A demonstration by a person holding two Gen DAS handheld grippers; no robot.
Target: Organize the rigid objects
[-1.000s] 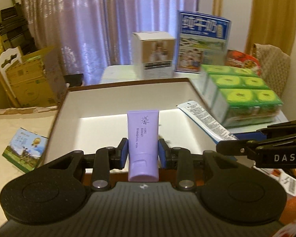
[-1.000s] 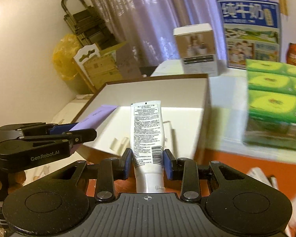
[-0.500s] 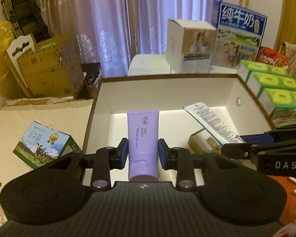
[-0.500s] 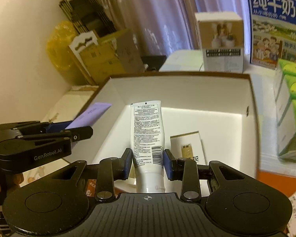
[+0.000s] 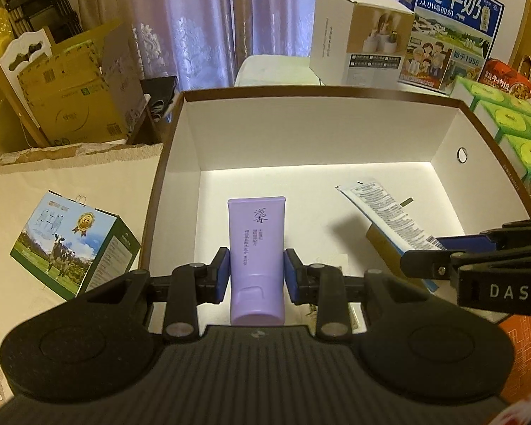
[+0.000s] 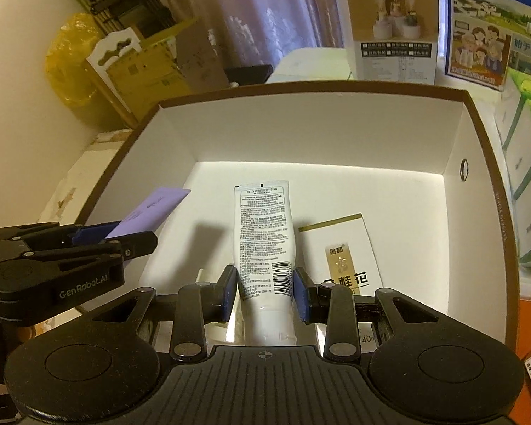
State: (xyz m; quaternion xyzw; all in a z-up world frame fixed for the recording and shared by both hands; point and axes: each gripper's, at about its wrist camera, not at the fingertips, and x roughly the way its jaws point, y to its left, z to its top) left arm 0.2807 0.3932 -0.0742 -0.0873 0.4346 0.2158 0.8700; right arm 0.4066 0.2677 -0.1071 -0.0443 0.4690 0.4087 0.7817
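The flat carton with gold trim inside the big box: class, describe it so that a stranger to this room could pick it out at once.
Find the large white box with a brown rim in the middle of the table. On its floor lies one flat white carton, just right of the white tube held by the right gripper. Only it has a gold border and a gold label; nothing grips it.

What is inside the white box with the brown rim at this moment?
On the floor of the box lies a flat white and gold carton. The white tube and purple tube hang above it in the claws. The near floor is hidden behind them.
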